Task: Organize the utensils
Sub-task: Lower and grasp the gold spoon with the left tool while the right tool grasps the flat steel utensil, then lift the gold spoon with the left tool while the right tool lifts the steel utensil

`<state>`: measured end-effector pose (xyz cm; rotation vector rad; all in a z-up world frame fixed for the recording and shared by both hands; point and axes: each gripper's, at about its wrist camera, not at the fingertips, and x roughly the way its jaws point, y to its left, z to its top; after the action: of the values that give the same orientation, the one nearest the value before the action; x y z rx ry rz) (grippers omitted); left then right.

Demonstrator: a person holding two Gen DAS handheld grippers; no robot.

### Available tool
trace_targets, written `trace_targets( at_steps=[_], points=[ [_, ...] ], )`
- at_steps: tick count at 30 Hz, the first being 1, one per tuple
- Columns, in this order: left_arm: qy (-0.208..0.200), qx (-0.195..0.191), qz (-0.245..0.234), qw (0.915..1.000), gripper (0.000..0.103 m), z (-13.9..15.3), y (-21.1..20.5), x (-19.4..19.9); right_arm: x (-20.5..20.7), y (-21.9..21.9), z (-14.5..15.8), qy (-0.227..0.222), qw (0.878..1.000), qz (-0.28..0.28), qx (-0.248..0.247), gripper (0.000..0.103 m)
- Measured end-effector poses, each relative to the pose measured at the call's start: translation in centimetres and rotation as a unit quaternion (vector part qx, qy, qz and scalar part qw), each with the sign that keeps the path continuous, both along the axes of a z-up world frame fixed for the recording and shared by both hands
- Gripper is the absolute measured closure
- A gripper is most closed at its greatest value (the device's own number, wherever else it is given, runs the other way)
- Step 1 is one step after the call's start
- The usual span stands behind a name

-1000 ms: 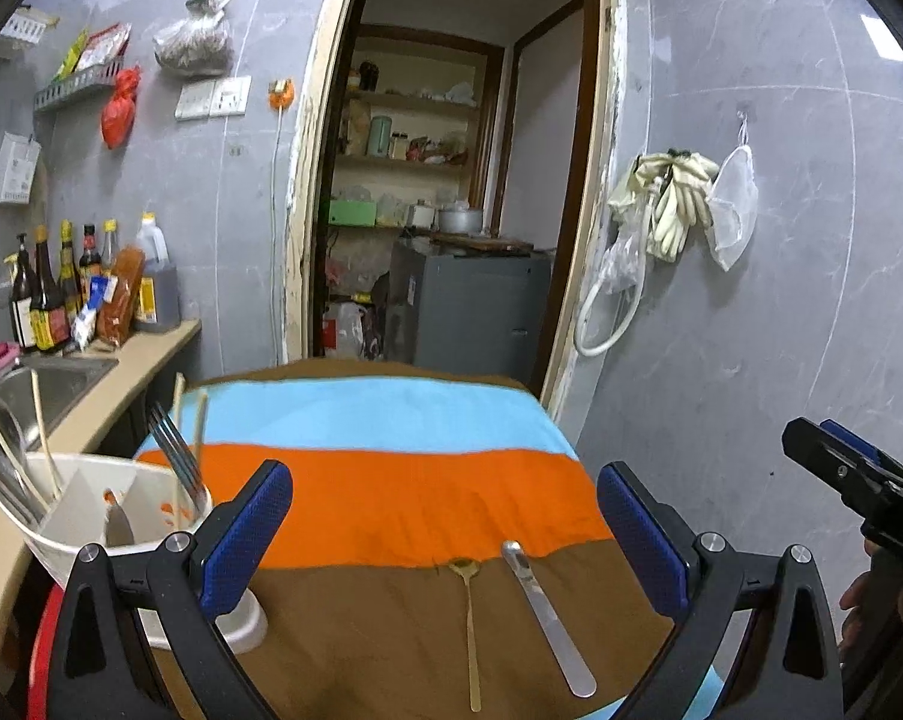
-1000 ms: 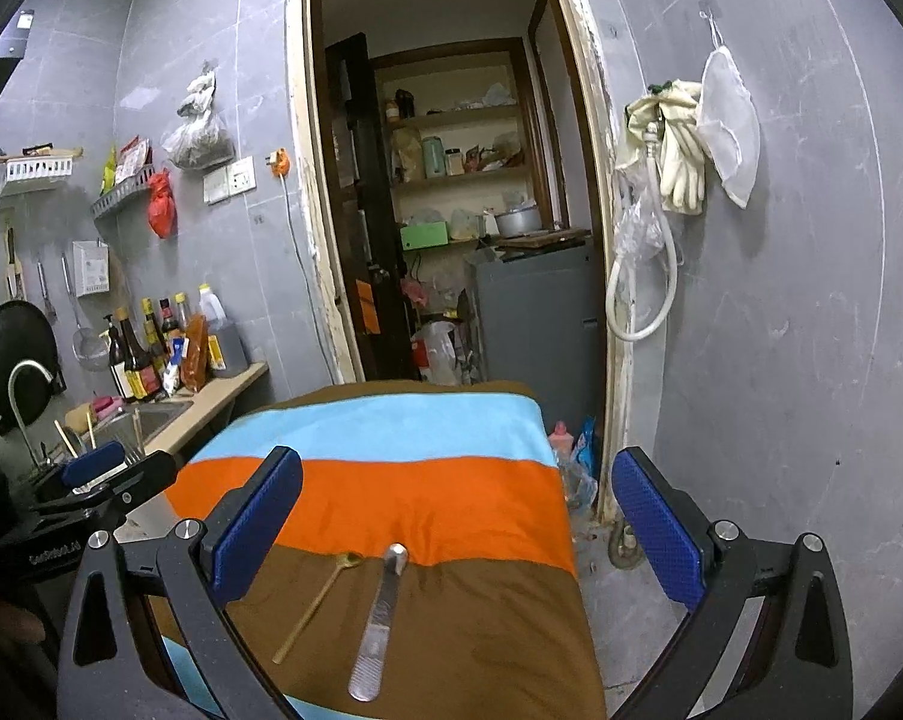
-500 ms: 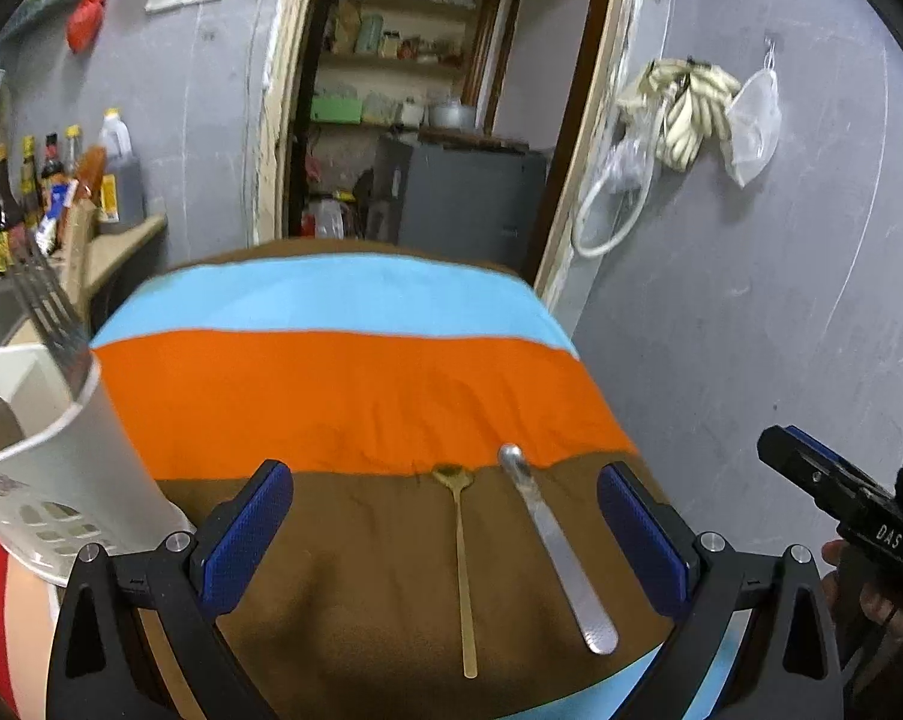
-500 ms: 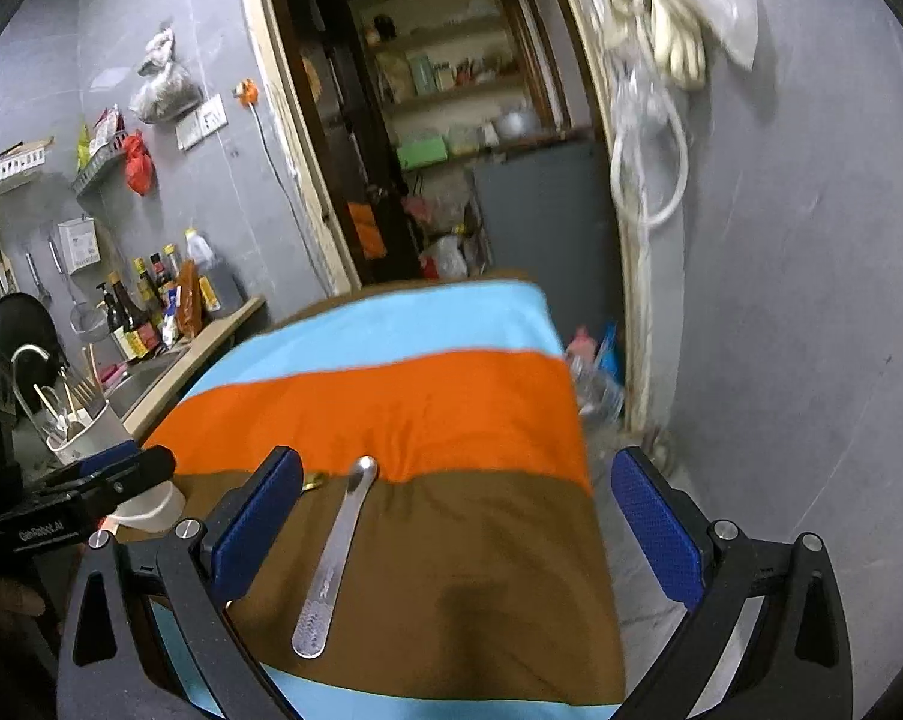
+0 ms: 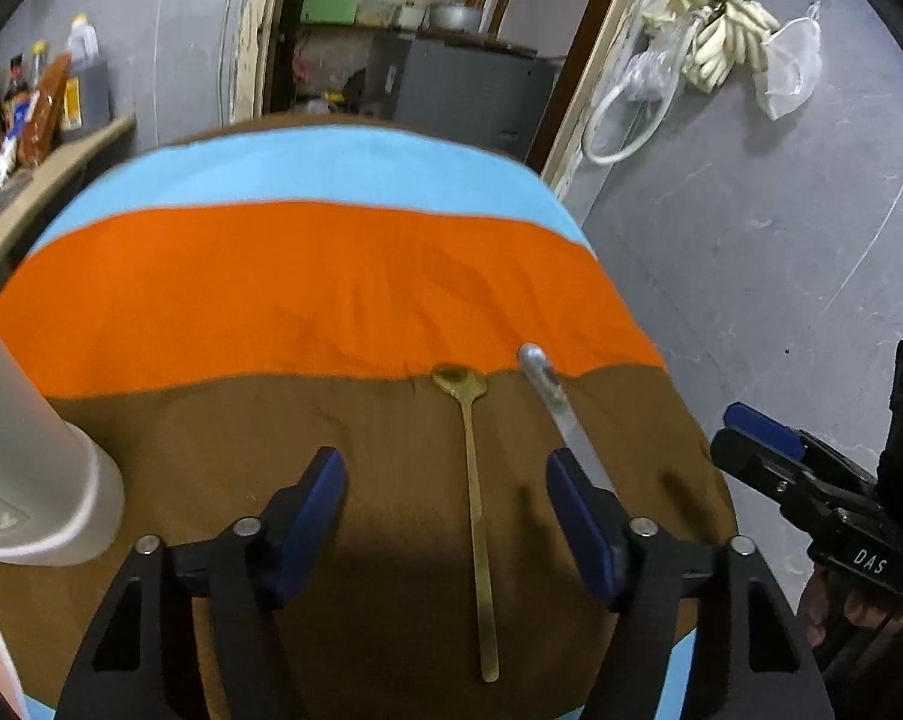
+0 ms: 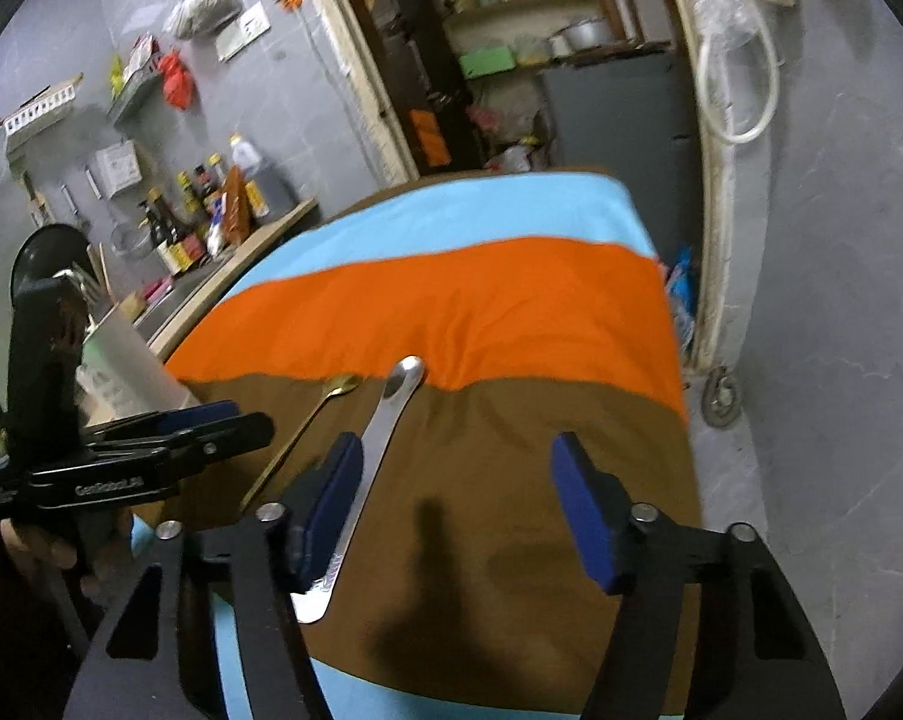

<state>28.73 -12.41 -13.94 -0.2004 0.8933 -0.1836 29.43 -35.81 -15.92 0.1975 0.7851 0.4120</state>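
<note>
A thin gold spoon (image 5: 474, 492) and a flat silver knife (image 5: 556, 411) lie side by side on the brown band of a striped cloth (image 5: 331, 276). My left gripper (image 5: 445, 474) is open and empty, low over the cloth, with the spoon's handle between its jaws. My right gripper (image 6: 457, 462) is open and empty, just right of the knife (image 6: 379, 438); its left finger overlaps the knife's handle. The spoon (image 6: 307, 420) lies left of the knife there. A white utensil holder (image 5: 25, 450) stands at the cloth's left edge.
A counter with sauce bottles (image 6: 205, 228) and a sink runs along the left wall. An open doorway (image 5: 427, 30) with shelves is behind the table. Gloves and a hose (image 5: 691, 60) hang on the grey wall to the right.
Both grippers have dropped and tilted down toward the cloth. The left one has moved right, away from the holder, to straddle the spoon. The right one has come closer to the knife.
</note>
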Motion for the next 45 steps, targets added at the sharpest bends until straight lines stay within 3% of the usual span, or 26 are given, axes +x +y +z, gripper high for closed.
trace_targets(
  at_steps=[3,17,23,26,30,36,38,42,45],
  points=[
    [0.014,-0.004,0.003,0.9999,0.046,-0.5,0.2,0.3,0.4,1.0,-0.8,0.011,1.000,0.019,-0.002,0.048],
    [0.013,-0.037,0.059,0.9975,0.047,-0.5,2.8,-0.2,2.0,6.8,-1.7,0.008,0.992,0.097,-0.079,0.048],
    [0.014,-0.042,0.050,0.9978,0.047,-0.5,2.6,0.4,1.9,8.4,-1.3,0.001,0.984,0.100,-0.148,0.049],
    [0.018,-0.047,0.035,0.9981,0.055,-0.6,2.4,0.8,1.4,8.8,-0.9,-0.004,0.979,0.095,-0.179,0.049],
    [0.025,-0.052,0.016,0.9982,0.058,-0.8,1.9,1.2,1.3,7.6,-0.3,0.000,0.980,0.070,-0.188,0.055],
    [0.026,-0.052,-0.010,0.9982,0.059,-1.1,0.8,2.4,2.1,5.1,-0.4,0.020,0.988,0.050,-0.142,0.055],
    [0.029,-0.048,-0.020,0.9982,0.065,-1.2,0.4,3.2,2.6,4.4,-0.4,0.026,0.991,0.054,-0.122,0.056],
    [0.039,-0.034,-0.028,0.9982,0.082,-1.6,0.1,4.3,4.7,3.4,-0.4,0.032,0.994,0.059,-0.089,0.073],
    [0.045,-0.029,-0.032,0.9981,0.085,-1.6,0.2,4.4,6.5,2.7,-1.5,0.046,0.994,0.073,-0.065,0.075]
  ],
)
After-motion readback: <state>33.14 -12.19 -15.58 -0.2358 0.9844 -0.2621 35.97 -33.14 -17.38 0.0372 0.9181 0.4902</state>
